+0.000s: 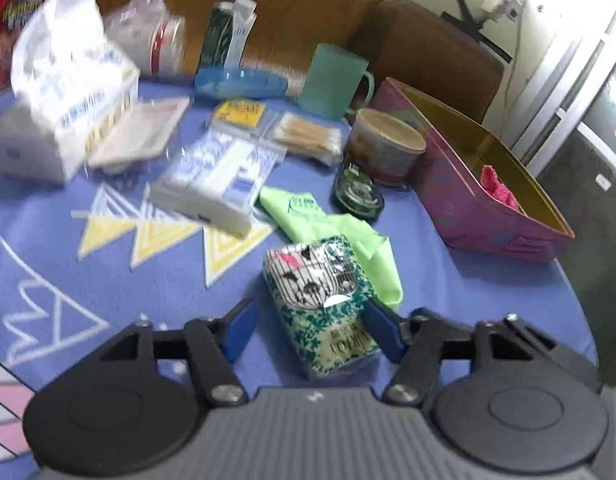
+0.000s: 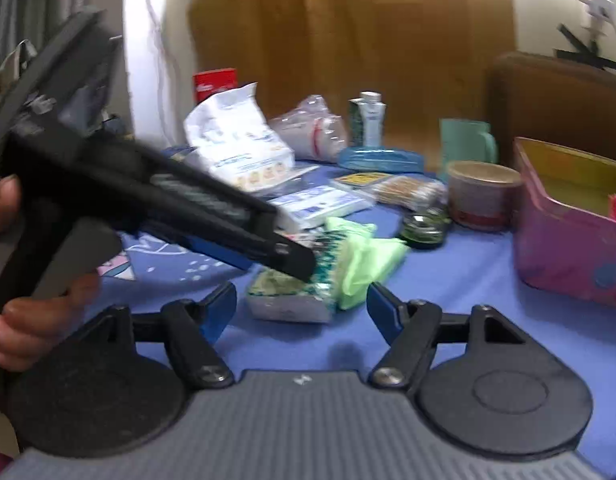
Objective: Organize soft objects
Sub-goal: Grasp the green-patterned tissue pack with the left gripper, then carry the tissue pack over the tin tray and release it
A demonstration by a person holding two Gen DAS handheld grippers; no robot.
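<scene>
Tissue pack point(image 1: 320, 308): soft, plastic-wrapped, green floral print with a striped black-and-white panel and a pink patch; lying on the blue patterned desk point(image 1: 107, 264), partly over a lime-green cloth point(image 1: 340, 232).
Left gripper point(image 1: 314, 330): blue fingers either side of the tissue pack, right finger against its edge, left finger with a gap; not clamped. In the right wrist view, seen from the side point(image 2: 303, 260), tip over the same pack point(image 2: 291, 300), a hand point(image 2: 23, 320) on its handle.
Right gripper point(image 2: 301, 306): fingers spread wide, nothing between them, just short of the pack.
Pink box point(image 1: 488, 204), yellow inside, at the desk's right edge: holding a pink cloth point(image 1: 498, 188).
Round tin point(image 1: 388, 144): beside the box, contents not discernible.
Teal mug point(image 1: 336, 80): behind the tin.
Blue oval case point(image 1: 239, 80): near the desk's far edge.
Packets of cotton swabs point(image 1: 308, 134) and white tissue packs point(image 1: 219, 176): mid-desk, blurred.
</scene>
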